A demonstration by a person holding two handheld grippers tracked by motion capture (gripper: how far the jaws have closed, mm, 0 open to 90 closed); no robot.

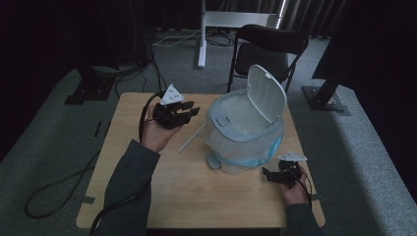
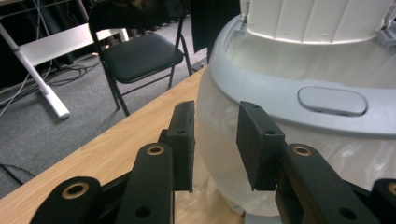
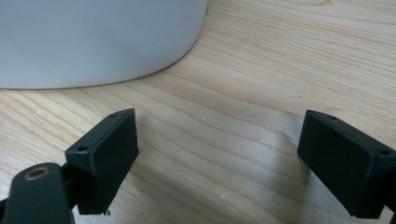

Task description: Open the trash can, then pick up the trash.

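The small white trash bin (image 1: 246, 130) is sitting in the middle of the wooden bench (image 1: 162, 196), with its lid (image 1: 265, 93) standing up and a thin plastic liner bag (image 1: 236, 147) hanging over its rim. The person is holding the left gripper (image 1: 184, 112) up in the air, just left of the bin, and its jaws are standing partly open with nothing between them. The right gripper (image 1: 269, 173) is resting low on the bench near the front right of the bin, and its jaws are standing wide open and empty too. It looks like the bag is being fitted or tidied. To do it well, I think the left jaws should be going in slowly, pinching only the loose plastic by the grey rim (image 2: 280, 100), and not tugging hard. A white stick (image 1: 192, 137) is lying on the bench beside the bin.
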